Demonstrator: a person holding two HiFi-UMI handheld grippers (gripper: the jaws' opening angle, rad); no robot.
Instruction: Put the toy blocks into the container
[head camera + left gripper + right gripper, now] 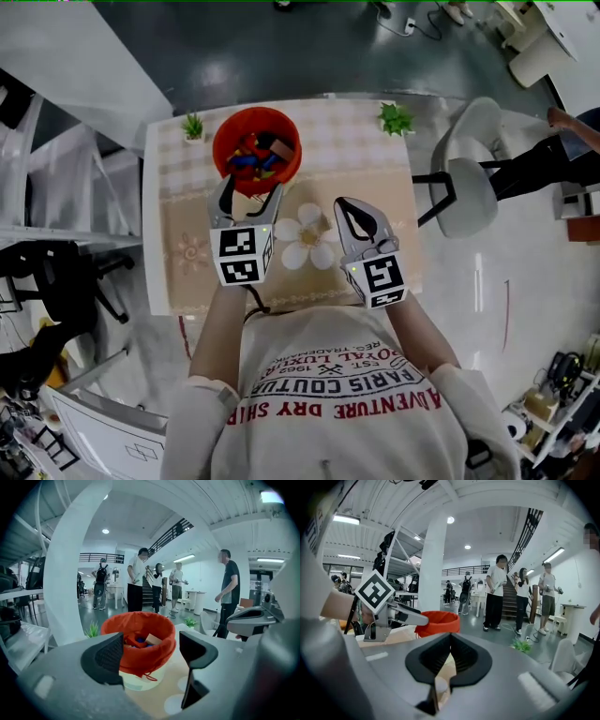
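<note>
The container (223,148) is orange-red; its blocks (255,163) red, blue and perhaps yellow.

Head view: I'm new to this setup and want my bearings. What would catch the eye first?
The red-lined container at the far side of the table stands out, with coloured toy blocks heaped inside. Just in front of it the left tongs stand open and empty. The right tongs are shut, beside a white flower print.
</note>
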